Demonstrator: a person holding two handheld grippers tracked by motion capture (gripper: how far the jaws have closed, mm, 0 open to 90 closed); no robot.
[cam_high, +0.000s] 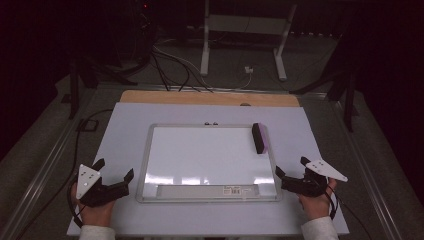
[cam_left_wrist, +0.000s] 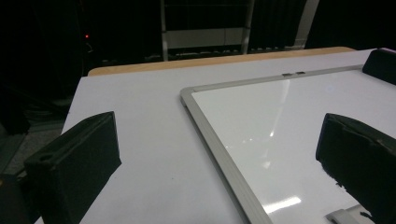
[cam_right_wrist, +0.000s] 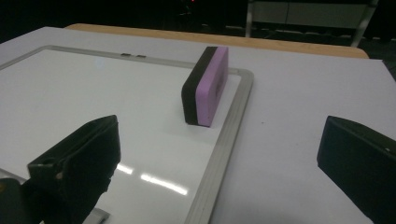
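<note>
Both grippers are resting wide open and holding nothing, the left gripper (cam_high: 116, 172) lying beside the whiteboard's (cam_high: 210, 150) left edge and the right gripper (cam_high: 292, 168) beside its right; the eraser (cam_high: 260, 138) is standing on edge at the board's far right corner; reaching for it looks to be the step in hand, calling for the right jaws to go forward and straddle it.

The whiteboard (cam_high: 200, 155) is glossy white inside a silver frame. The eraser (cam_right_wrist: 208, 86) on it is purple with a black side. Both claws are black, and the desk (cam_high: 125, 125) is pale lavender-white.
</note>
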